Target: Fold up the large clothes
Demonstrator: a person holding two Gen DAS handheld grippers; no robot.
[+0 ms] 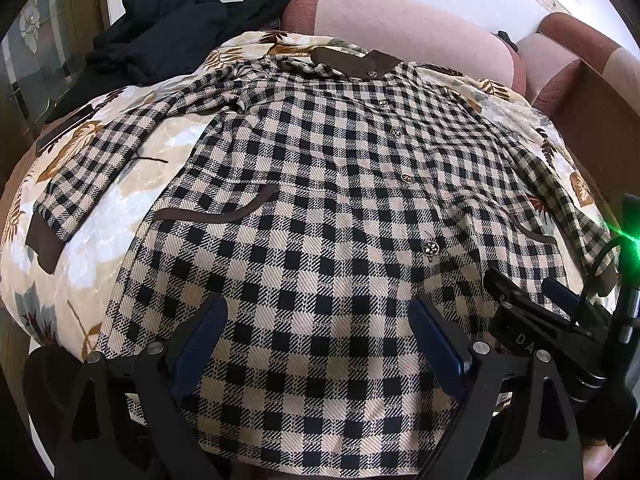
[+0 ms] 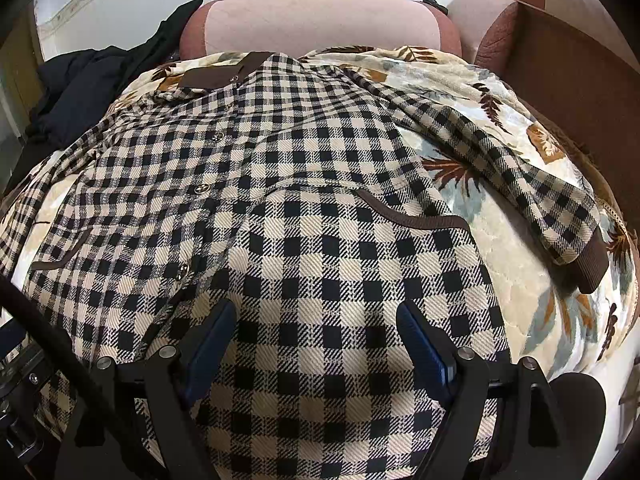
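A black-and-cream checked jacket (image 1: 320, 200) lies flat, front up and buttoned, on a floral blanket (image 1: 100, 248) over a sofa, sleeves spread to each side. The left hand-held gripper (image 1: 320, 332) and right hand-held gripper (image 2: 316, 336) hover released above its hem. Folding looks not yet begun; next, likely grasp a sleeve (image 2: 520, 176) and bring it across.

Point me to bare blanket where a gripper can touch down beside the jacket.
Free: floral blanket between checked jacket body and its left sleeve; likewise beside the right sleeve. Crowded: far-left corner under the black clothes.
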